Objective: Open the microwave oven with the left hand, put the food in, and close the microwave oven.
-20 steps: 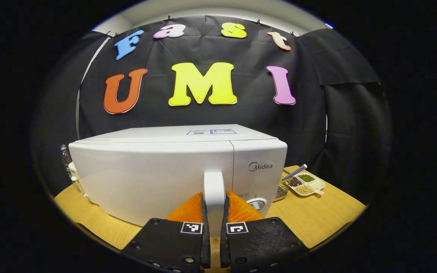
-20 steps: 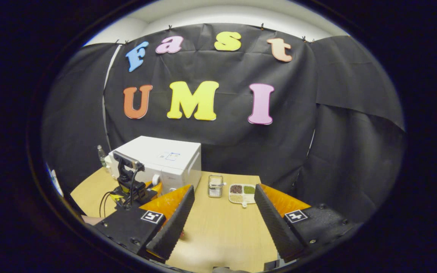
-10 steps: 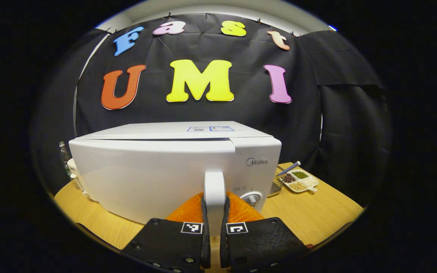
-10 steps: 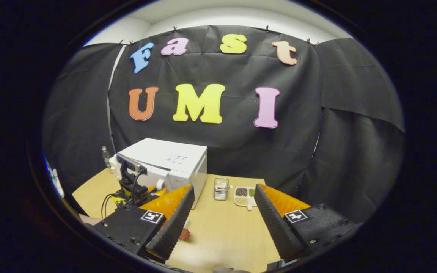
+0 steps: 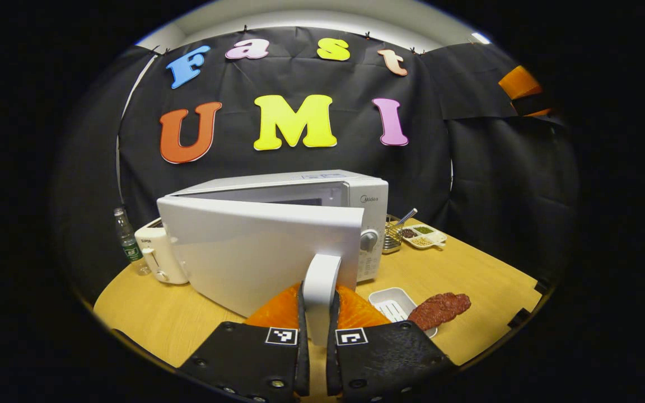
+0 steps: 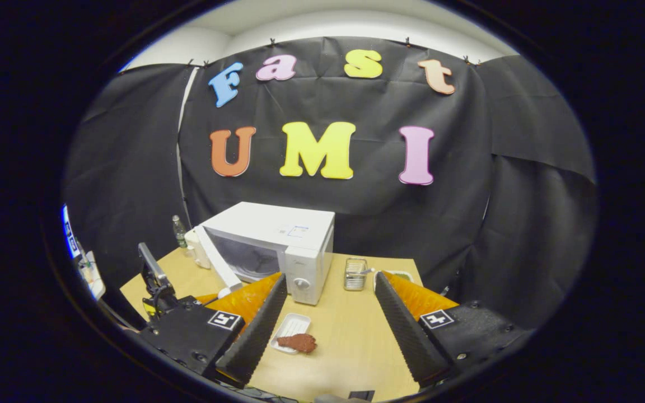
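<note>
The white microwave (image 5: 364, 196) stands on the wooden table with its door (image 5: 255, 252) swung partly open toward me. My left gripper (image 5: 318, 292) is shut on the door's white upright handle (image 5: 321, 274). In the right gripper view the microwave (image 6: 300, 235) shows its open cavity behind the door (image 6: 215, 262). A brown piece of food (image 6: 300, 342) lies on the edge of a small white tray (image 6: 290, 326) in front of it. My right gripper (image 6: 331, 279) hangs open above the table, well back from the food, with nothing between its fingers.
A white toaster (image 5: 157, 257) and a small bottle (image 5: 126, 240) stand left of the microwave. A wire basket (image 5: 392, 238) and a divided dish of beans (image 5: 423, 236) sit to its right. The food (image 5: 440, 308) and tray (image 5: 391, 305) lie near the table's front edge.
The microwave door has swung from shut to partly open, pulled by my left gripper on the handle. The right gripper view has drifted so the food and tray now show.
</note>
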Available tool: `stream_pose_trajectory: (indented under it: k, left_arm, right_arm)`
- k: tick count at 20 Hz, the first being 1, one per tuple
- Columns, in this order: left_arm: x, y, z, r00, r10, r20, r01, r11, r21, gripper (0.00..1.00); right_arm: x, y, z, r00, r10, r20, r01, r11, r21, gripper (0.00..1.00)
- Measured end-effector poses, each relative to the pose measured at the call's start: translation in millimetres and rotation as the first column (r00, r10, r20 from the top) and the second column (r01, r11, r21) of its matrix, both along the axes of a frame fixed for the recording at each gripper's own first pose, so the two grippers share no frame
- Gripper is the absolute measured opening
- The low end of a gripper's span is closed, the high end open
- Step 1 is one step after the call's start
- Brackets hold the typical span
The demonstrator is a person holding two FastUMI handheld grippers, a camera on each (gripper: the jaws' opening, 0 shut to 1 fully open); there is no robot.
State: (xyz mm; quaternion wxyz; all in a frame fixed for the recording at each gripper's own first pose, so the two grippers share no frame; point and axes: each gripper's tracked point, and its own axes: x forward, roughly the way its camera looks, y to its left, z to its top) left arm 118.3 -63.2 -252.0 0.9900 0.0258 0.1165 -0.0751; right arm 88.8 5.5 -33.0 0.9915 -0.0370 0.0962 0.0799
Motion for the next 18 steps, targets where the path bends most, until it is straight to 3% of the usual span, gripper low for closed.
stream_pose_trajectory:
  k: [1,2,3,4,5,15,16,17,18]
  left_arm:
    - [-9,10,-1,1.0,0.008,-0.004,-0.008,1.0,0.007,0.1]
    - [-23,20,-2,1.0,0.025,-0.011,-0.025,1.0,0.008,0.21]
    - [-33,30,-2,0.999,0.041,-0.013,-0.041,0.999,0.015,0.16]
    - [-39,38,-3,0.998,0.059,-0.018,-0.059,0.998,0.029,0.18]
    - [-47,48,-3,0.997,0.078,-0.025,-0.077,0.996,0.043,0.19]
    - [-104,148,-9,0.967,0.248,-0.055,-0.245,0.967,0.068,0.19]
    - [-107,159,-9,0.965,0.257,-0.06,-0.254,0.965,0.06,0.12]
    - [-112,169,-10,0.96,0.27,-0.066,-0.267,0.962,0.052,0.39]
    - [-115,179,-10,0.957,0.284,-0.067,-0.281,0.958,0.051,0.46]
  right_arm:
    - [-5,5,-2,1.0,0.0,-0.002,0.0,1.0,0.005,1.0]
    - [-10,11,-1,1.0,0.004,0.002,-0.004,1.0,0.018,1.0]
    - [-17,18,-4,1.0,0.008,0.001,-0.008,1.0,0.025,1.0]
    - [-23,21,-5,1.0,0.006,0.003,-0.006,1.0,0.027,0.92]
    - [-29,26,-7,1.0,0.01,0.002,-0.01,1.0,0.026,1.0]
    - [-69,48,-27,1.0,-0.005,-0.008,0.006,1.0,0.028,1.0]
    - [-71,50,-27,1.0,-0.005,-0.006,0.005,1.0,0.027,1.0]
    - [-72,52,-28,1.0,-0.007,-0.001,0.007,1.0,0.022,1.0]
    - [-73,52,-30,1.0,-0.011,0.001,0.011,1.0,0.011,1.0]
